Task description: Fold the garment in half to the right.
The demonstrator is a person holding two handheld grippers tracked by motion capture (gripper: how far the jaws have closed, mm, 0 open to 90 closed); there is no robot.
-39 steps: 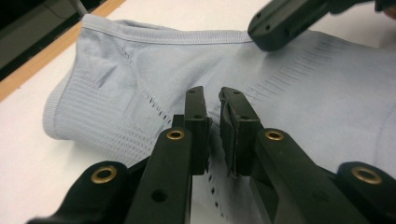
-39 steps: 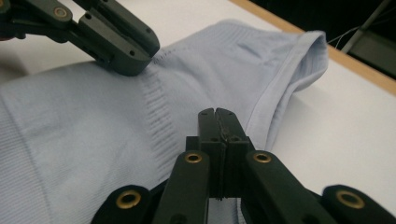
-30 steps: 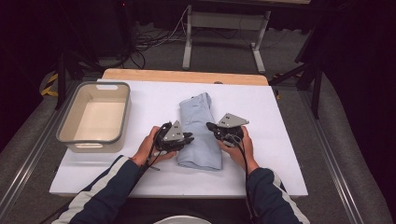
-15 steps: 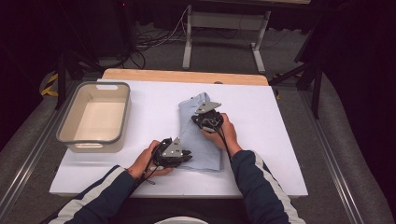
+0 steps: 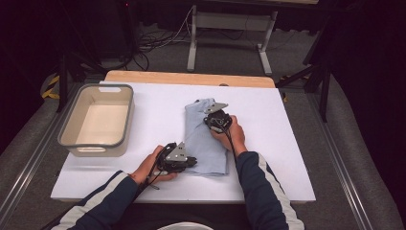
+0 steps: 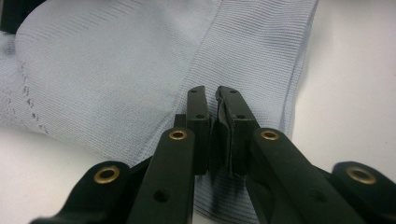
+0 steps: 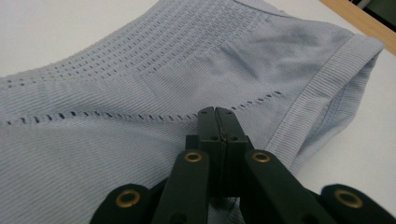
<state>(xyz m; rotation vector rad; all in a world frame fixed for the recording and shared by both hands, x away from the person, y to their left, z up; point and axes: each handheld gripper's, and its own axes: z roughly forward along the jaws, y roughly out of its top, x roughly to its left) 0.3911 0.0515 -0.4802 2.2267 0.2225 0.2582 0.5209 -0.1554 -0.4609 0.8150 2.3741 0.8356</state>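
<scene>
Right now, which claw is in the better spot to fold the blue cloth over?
Probably the left claw: its jaws pinch the near edge of the light blue cloth, ready to lift. The right claw is shut, resting on the cloth's middle.

We held our left gripper (image 5: 189, 162) low at centre frame, jaws just closing; our right gripper (image 5: 210, 120) sat above it, jaws together.

A pale blue knitted garment (image 5: 203, 139) lies folded into a long strip on the white table (image 5: 287, 158), running from its near edge toward the far side. The fabric is finely ribbed, with rows of small eyelet holes and a ribbed hem band (image 7: 327, 88) at the far end.
</scene>
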